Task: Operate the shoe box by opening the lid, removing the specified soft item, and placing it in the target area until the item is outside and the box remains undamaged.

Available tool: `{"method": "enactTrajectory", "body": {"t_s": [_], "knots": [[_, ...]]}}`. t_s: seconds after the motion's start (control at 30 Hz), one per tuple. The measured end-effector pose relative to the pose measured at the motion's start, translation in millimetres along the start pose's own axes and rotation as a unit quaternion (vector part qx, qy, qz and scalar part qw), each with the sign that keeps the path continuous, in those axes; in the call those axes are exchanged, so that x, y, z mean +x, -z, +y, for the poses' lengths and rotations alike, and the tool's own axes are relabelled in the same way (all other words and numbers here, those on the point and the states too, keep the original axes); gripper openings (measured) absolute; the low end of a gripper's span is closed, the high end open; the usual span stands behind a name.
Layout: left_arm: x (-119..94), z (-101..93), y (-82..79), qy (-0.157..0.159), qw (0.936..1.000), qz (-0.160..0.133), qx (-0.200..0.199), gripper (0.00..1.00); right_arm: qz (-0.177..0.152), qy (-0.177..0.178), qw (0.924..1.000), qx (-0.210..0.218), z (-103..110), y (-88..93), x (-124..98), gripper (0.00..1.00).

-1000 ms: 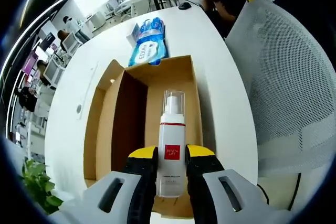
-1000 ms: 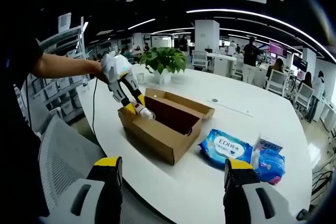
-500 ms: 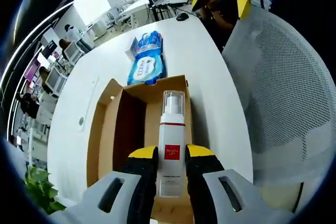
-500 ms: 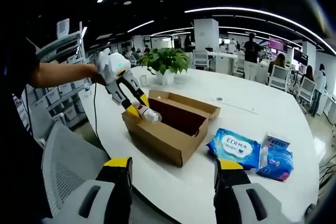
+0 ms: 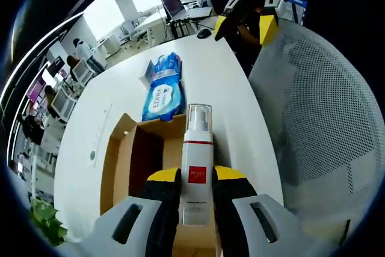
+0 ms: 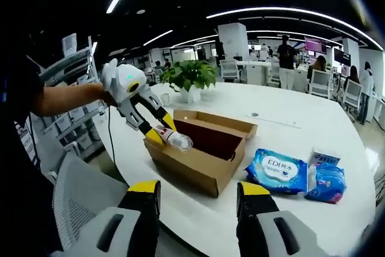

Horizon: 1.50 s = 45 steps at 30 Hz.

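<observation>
Shoe box (image 6: 201,148), brown cardboard, lying open on white round table (image 6: 289,209), lid folded out along far side, dark interior exposed. White bottle (image 5: 196,164) with clear cap and red label pinched between yellow-tipped jaws of left gripper (image 5: 197,179), held up above near end of box, cap pointing forward toward far edge. Same left gripper (image 6: 157,132) seen from right gripper view at near left corner of box, tilted down, bottle (image 6: 174,139) clamped at tips, clear of box walls, carried by a person's bare forearm. Blue pack of wipes (image 6: 278,171) flat on table just right of box, smaller blue pack (image 6: 325,179) with a white carton beside it, farther right. Right gripper (image 6: 197,192) spread wide, nothing between jaws, hovering at near table edge. Grey mesh chair back (image 5: 325,100) close at right of table in left gripper view. Potted plant (image 6: 190,77) at far side of table.
</observation>
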<state>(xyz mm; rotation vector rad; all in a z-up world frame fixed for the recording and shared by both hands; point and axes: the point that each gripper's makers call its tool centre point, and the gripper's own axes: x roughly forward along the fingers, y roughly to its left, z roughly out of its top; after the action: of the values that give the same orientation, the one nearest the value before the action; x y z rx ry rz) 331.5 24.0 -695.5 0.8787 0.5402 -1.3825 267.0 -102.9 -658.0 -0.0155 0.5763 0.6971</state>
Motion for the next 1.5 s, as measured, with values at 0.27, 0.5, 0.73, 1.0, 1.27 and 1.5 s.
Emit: {"method": "enactTrajectory", "body": {"t_s": [0.27, 0.5, 0.73, 1.0, 1.27, 1.5], "knots": [[1.2, -4.9, -14.7, 0.003, 0.9996, -0.026, 0.01, 0.19, -0.025, -0.007, 0.9992, 0.03, 4.6, -8.2, 3.4, 0.42], [-1.2, -11.2, -28.8, 0.004, 0.9986, -0.048, 0.018, 0.19, -0.036, -0.012, 0.9974, 0.062, 6.5, -12.5, 4.2, 0.36], [0.6, -19.3, -40.1, 0.013, 0.9972, -0.068, 0.025, 0.19, -0.041, -0.018, 0.996, 0.077, 8.7, -13.3, 4.2, 0.32], [3.5, -26.7, -52.9, 0.024, 0.9951, -0.09, 0.033, 0.19, -0.037, -0.036, 0.9959, 0.075, 18.5, -13.0, 8.6, 0.31], [5.6, -34.2, -66.9, 0.035, 0.9924, -0.112, 0.037, 0.19, -0.041, -0.049, 0.9927, 0.103, 21.1, -12.5, 11.8, 0.3], [6.9, -42.4, -77.9, 0.051, 0.9894, -0.132, 0.033, 0.19, -0.045, -0.058, 0.9889, 0.129, 21.7, -12.2, 12.5, 0.27]]}}
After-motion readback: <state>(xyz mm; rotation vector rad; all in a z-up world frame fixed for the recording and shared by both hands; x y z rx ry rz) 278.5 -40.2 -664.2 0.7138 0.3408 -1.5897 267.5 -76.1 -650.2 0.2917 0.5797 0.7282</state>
